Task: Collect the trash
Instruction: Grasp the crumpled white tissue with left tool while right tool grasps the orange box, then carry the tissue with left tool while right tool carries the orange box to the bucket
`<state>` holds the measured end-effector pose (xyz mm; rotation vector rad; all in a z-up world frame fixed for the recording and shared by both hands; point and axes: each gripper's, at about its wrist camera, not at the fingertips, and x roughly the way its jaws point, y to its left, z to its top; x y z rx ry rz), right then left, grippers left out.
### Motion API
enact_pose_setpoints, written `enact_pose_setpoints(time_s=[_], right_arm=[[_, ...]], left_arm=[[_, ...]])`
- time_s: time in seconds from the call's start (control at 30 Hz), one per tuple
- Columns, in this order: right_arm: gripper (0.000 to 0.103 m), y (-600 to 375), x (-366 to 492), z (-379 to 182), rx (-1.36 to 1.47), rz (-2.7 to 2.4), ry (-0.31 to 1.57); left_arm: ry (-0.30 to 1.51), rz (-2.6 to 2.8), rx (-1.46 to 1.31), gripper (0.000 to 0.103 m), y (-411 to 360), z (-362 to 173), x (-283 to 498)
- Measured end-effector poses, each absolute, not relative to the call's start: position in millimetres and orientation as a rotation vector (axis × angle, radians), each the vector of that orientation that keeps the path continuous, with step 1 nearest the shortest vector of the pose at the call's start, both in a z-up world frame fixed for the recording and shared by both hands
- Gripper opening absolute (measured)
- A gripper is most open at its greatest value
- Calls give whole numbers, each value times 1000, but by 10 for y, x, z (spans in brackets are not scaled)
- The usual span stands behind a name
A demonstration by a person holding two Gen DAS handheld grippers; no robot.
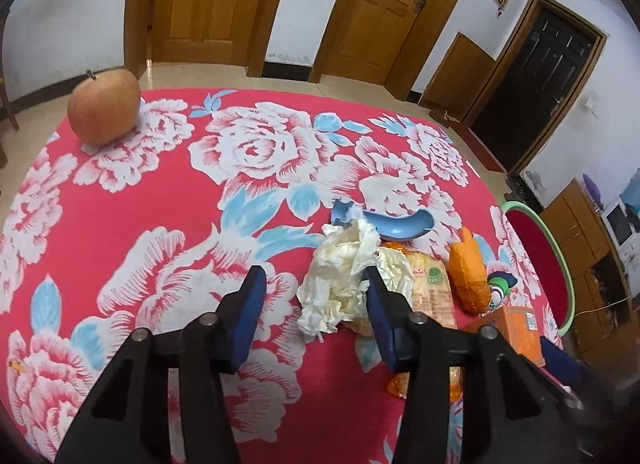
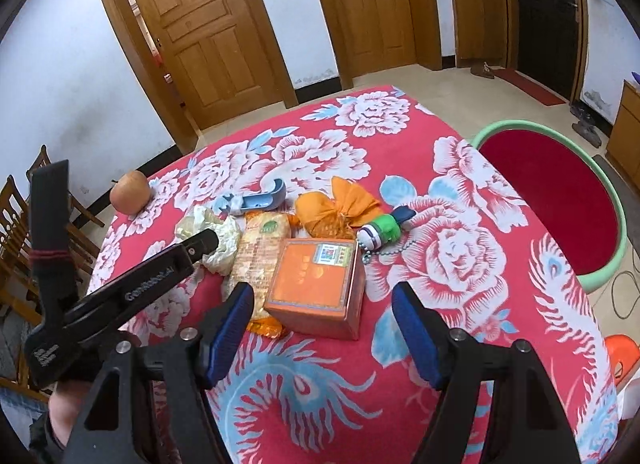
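Left gripper (image 1: 316, 280): nearest the left wrist lens, its two blue pads stand apart over the cloth; one pad lies against the near edge of the crumpled tissue, the other is well clear at 9 o'clock, so it is released and grips nothing.
Crumpled tissue (image 1: 348, 284): the trash in hand, I judge; a cream wad at the middle of the table, touching the snack packet on its 3 o'clock side.
Snack packet (image 2: 260, 252): flat, pale, printed; it lies between the tissue and the orange box, probably trash as well.
Orange box (image 2: 316, 284): upright, its near face towards the right wrist lens, just beyond that gripper's pads.
Right gripper (image 2: 322, 324): jaws wide and empty, angled down at the box from 6 o'clock; the pads stand either side of it without touching.
Why so placed: each tool seems lined up on its own piece, the left on the tissue, the right on the box.
Orange bag (image 2: 336, 204): tied, at 12 o'clock from the box.
Blue scoop (image 2: 260, 198): behind the tissue, at 12 o'clock.
Green keychain toy (image 2: 380, 230): at 2 o'clock from the box, with a bead chain.
Apple (image 1: 104, 104): well apart, far at 10 o'clock.
Table (image 1: 160, 192): red floral cloth.
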<state>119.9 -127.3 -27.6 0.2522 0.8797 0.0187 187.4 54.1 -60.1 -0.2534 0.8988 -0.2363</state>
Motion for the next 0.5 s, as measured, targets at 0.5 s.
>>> enact_pose_setpoints(time_s=[0.5], right_arm=[[49, -1528, 1297, -537, 346, 78, 923]], left_arm=[[887, -271, -269, 22, 432, -564, 1883]])
